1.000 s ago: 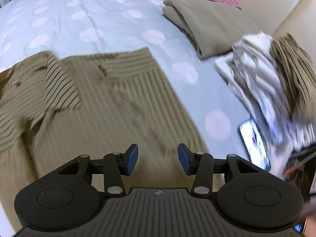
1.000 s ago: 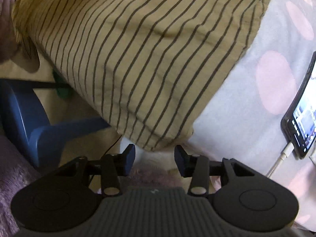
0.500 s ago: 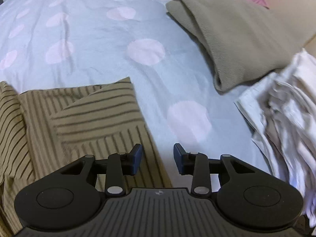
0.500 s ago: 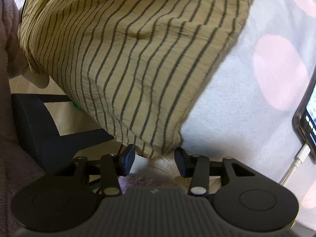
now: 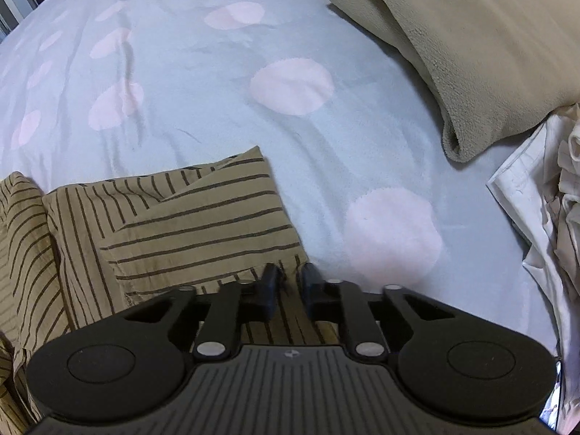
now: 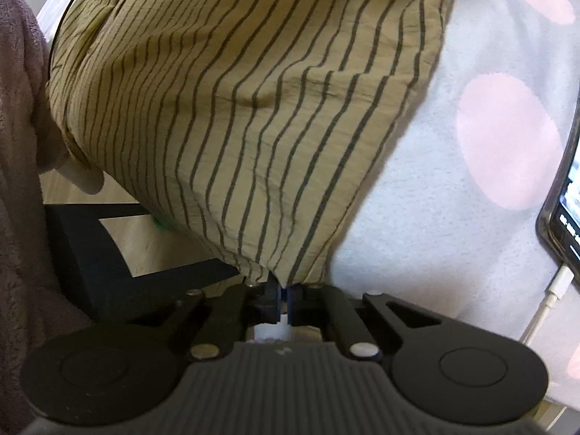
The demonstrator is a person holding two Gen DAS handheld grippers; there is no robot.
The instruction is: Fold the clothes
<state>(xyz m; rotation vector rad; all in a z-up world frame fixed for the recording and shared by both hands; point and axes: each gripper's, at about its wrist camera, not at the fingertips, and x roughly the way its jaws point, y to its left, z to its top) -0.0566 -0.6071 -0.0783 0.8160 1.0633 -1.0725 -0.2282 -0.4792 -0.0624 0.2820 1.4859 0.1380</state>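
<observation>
A tan shirt with dark stripes (image 5: pixel 203 224) lies on the pale blue bed cover with pink dots (image 5: pixel 217 90). Its folded sleeve points toward the bed's middle. My left gripper (image 5: pixel 290 274) points down at the shirt's right edge. Its jaws are closing, with a pinch of striped cloth between the pads. In the right wrist view the same shirt (image 6: pixel 235 108) hangs over the bed's edge. My right gripper (image 6: pixel 284 290) is shut on its lowest hem corner.
A folded olive blanket (image 5: pixel 471 54) and a heap of white clothes (image 5: pixel 543 217) lie on the right. A phone (image 6: pixel 565 217) on a white cable (image 6: pixel 551 297) rests on the bed cover (image 6: pixel 435 217). A dark blue chair (image 6: pixel 94 253) stands below the bed's edge.
The left gripper swept across the shirt to its right edge, dropped onto it and narrowed its jaws on the cloth. The right gripper's jaws closed on the hem corner.
</observation>
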